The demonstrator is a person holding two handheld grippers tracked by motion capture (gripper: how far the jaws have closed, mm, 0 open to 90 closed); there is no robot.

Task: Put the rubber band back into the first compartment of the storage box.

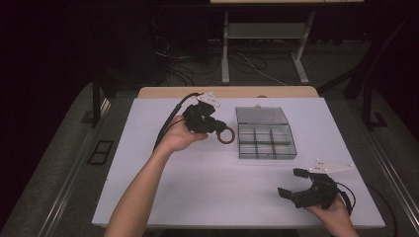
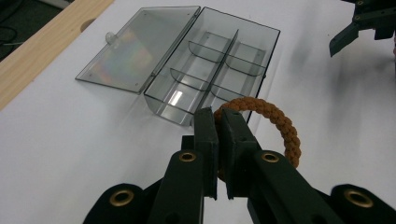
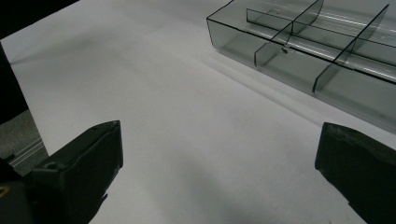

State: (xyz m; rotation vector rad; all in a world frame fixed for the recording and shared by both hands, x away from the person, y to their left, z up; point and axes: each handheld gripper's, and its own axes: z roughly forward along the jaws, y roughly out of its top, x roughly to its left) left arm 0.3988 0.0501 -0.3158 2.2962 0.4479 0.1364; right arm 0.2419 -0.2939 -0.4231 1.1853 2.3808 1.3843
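A brown braided ring [image 1: 227, 135] [image 2: 275, 121] hangs above the white mat, pinched in my left gripper [image 1: 217, 129] [image 2: 218, 119], which is shut on its near side. The ring is just left of a clear divided box [image 1: 267, 139] [image 2: 210, 70] whose lid [image 1: 261, 115] [image 2: 140, 46] lies open behind it. Every compartment looks empty. My right gripper [image 1: 292, 182] [image 3: 219, 144] is held at the front right of the mat, jaws wide open with nothing between them, pointing toward the box [image 3: 322, 42].
A white mat [image 1: 197, 187] covers the wooden table [image 1: 227, 92]. Beyond the far edge stand desk legs [image 1: 225, 49] and loose cables on a dark floor. The person's left forearm [image 1: 143, 187] crosses the mat's left half.
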